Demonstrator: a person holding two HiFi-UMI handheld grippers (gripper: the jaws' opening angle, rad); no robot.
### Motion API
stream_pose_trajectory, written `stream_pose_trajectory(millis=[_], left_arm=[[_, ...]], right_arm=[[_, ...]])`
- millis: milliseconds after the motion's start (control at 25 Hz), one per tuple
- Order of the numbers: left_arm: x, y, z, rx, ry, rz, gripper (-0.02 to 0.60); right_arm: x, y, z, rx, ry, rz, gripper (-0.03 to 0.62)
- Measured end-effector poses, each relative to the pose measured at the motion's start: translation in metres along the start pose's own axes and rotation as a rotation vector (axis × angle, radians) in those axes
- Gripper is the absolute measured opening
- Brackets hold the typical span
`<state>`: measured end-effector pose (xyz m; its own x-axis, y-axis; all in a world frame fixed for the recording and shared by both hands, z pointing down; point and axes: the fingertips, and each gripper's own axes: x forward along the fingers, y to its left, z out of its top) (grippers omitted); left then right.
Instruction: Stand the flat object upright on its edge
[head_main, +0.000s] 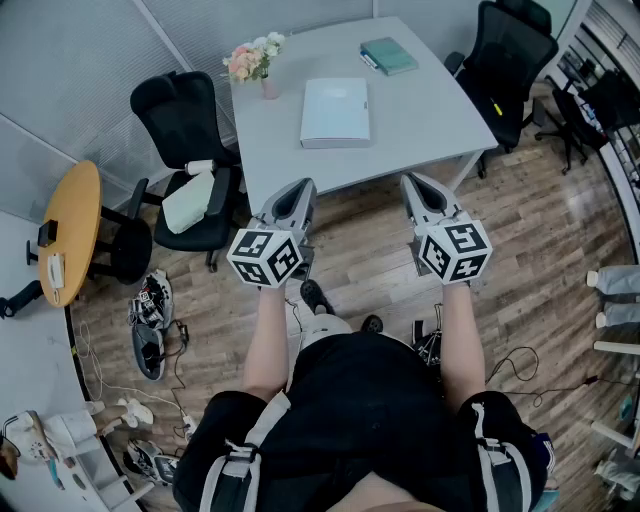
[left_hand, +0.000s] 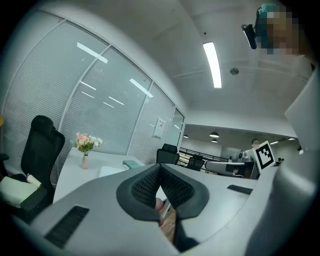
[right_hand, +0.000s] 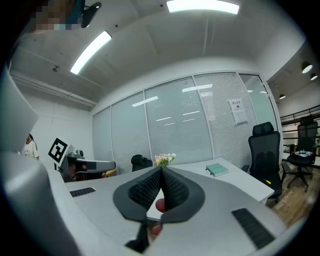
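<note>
Flat white box (head_main: 335, 112): laid flat at the middle of the grey table (head_main: 430, 120). A flower vase (head_main: 262, 70) is set toward the table's left edge and a teal book (head_main: 389, 55) toward its far side. The left gripper (head_main: 303, 188) and right gripper (head_main: 410, 182) are held off its near edge, jaws closed together and empty.

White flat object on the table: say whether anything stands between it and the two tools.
Nothing visible does. The white flat object lies on the table beyond the left tool and right tool, both shut; the flower vase and teal book sit farther back.
</note>
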<state>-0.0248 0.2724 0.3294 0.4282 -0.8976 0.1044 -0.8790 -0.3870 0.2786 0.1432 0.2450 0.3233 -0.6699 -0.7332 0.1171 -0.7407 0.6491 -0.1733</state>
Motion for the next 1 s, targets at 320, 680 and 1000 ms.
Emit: stream_pose_trajectory(millis=[320, 680, 1000], left_arm=[[-0.001, -0.019, 0.000, 0.028, 0.000, -0.006, 0.023], [-0.005, -0.029, -0.009, 0.008, 0.013, 0.006, 0.023], [0.014, -0.001, -0.010, 0.006, 0.031, 0.003, 0.023]], right_arm=[[-0.014, 0.008, 0.001, -0.055, 0.017, 0.013, 0.015], [-0.021, 0.000, -0.005, 0.073, 0.015, 0.043, 0.017], [0.016, -0.008, -0.012, 0.028, 0.005, 0.029, 0.017]])
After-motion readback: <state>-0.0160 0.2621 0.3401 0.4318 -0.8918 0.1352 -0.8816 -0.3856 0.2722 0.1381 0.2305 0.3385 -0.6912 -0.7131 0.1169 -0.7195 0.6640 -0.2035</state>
